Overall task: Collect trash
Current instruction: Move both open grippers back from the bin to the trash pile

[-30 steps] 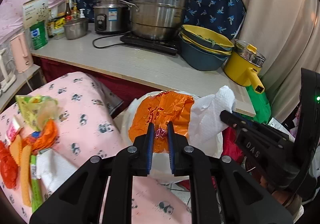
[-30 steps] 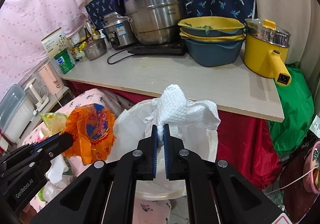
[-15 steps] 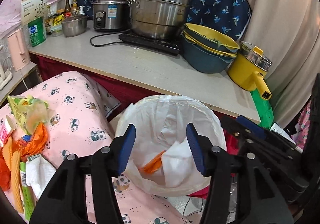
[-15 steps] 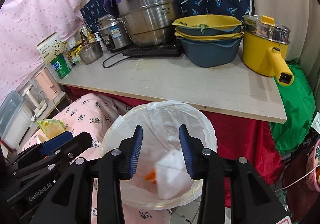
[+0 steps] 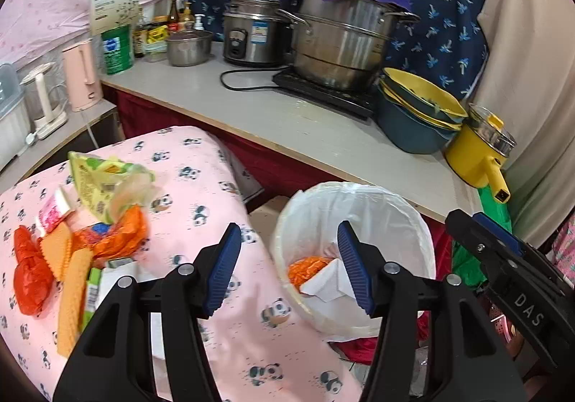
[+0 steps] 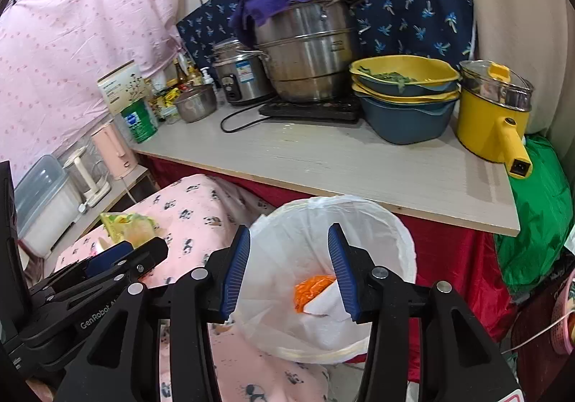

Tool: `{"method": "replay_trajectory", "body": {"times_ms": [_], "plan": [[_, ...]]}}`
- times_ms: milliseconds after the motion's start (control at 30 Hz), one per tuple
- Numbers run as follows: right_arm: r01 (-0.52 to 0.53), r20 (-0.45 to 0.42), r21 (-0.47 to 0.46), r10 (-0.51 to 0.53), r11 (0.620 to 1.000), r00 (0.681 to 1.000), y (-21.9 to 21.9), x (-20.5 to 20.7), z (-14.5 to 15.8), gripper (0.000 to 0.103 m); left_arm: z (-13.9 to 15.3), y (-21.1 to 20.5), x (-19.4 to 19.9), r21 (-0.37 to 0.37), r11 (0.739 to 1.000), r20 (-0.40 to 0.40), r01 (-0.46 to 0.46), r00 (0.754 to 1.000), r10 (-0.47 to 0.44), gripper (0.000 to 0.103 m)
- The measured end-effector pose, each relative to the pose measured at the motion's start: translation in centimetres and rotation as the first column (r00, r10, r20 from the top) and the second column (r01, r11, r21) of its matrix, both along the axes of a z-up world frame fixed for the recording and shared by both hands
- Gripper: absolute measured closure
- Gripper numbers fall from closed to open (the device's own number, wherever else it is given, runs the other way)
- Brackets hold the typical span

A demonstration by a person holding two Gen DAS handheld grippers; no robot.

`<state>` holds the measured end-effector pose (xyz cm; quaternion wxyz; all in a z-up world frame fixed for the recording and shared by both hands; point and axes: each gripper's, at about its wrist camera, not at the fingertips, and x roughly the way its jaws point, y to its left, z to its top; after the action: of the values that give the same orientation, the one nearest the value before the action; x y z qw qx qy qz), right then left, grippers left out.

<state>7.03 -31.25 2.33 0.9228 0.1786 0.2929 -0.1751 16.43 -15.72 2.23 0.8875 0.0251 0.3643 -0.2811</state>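
Jaws of both grippers stand apart with nothing between the pads, and the right gripper [image 6: 289, 270] is widening further above the lined trash bin [image 6: 381, 218] at lower centre of its view. Inside the bin lie an orange wrapper [image 6: 311, 290] and a white paper towel [image 6: 329, 301], touching. The left gripper [image 5: 289, 269] hangs over the bin's left rim and the edge of the panda-print cloth [image 5: 201, 186]. More trash [image 5: 72, 243] is heaped on that cloth at the left of the frame. Behind, a counter [image 5: 287, 121] carries a steel pot [image 5: 341, 42].
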Motion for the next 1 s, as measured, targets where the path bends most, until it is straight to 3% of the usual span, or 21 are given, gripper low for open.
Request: {"method": "replay_trajectory", "body": {"times_ms": [467,800,833,900,1000], "plan": [[-0.147,0.022,-0.022,0.147,0.989,0.989,7.8,1.5,2.1,0.059,0.5,9.0,0.6,0.026,0.985,-0.007,-0.173,0.985,0.174,0.050],[-0.251,-0.009,-0.004,0.251,0.968,0.968,12.8,3.6,1.2,0.059,-0.7,15.3,1.5,0.072,0.956,-0.036,-0.285,0.957,0.288,0.050],[-0.262,-0.014,-0.001,0.262,0.965,0.965,13.4,3.9,1.0,0.059,-1.0,15.8,1.5,0.079,0.952,-0.038,-0.296,0.953,0.299,0.049],[-0.284,-0.025,0.003,0.284,0.959,0.959,14.5,4.3,0.6,0.059,-1.4,16.9,1.5,0.090,0.945,-0.040,-0.314,0.947,0.319,0.037],[-0.312,-0.043,0.004,0.311,0.950,0.949,16.0,5.1,0.1,0.059,-2.1,18.4,1.5,0.095,0.939,-0.051,-0.332,0.940,0.337,0.036]]}}
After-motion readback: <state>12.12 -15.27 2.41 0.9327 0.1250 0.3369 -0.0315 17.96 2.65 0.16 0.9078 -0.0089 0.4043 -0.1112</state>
